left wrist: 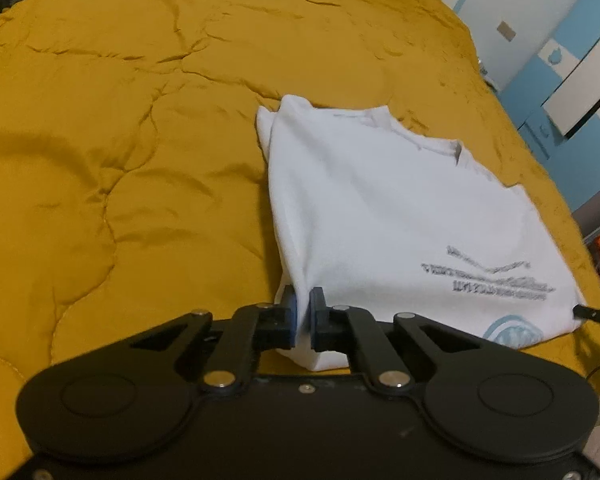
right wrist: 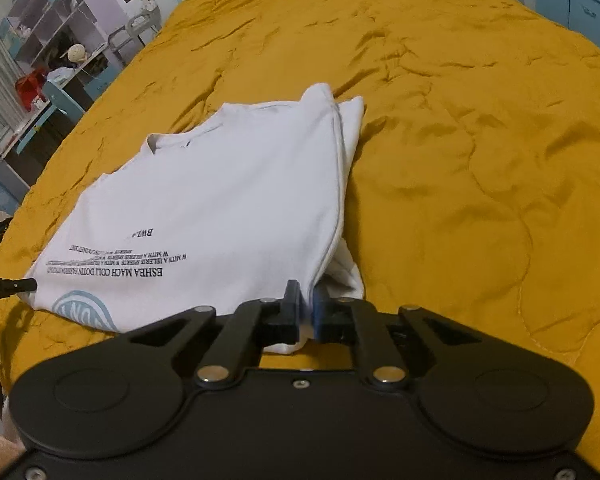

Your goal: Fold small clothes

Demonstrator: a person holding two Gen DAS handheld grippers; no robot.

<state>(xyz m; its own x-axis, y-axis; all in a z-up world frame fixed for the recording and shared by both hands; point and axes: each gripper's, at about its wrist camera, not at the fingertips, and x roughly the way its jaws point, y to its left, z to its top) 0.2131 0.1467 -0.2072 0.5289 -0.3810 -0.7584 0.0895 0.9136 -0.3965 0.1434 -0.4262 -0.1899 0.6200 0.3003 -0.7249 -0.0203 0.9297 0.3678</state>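
A white T-shirt (left wrist: pixel 380 216) with black print and a blue round logo lies on the mustard-yellow quilt (left wrist: pixel 120 140), its sides folded in. My left gripper (left wrist: pixel 303 304) is shut on the shirt's near left corner at the hem. In the right wrist view the same shirt (right wrist: pixel 220 200) lies ahead, and my right gripper (right wrist: pixel 307 300) is shut on its near right corner. The collar (right wrist: pixel 168 140) points away from me. The tip of the other gripper shows at the shirt's far corner in each view (left wrist: pixel 588 312) (right wrist: pixel 8 285).
The quilt (right wrist: pixel 480 160) covers a wide bed, with open quilt to the left and far side. Blue and white cabinets (left wrist: pixel 572 80) stand past the right edge. Shelves and a cluttered desk (right wrist: pixel 48 60) stand past the left edge.
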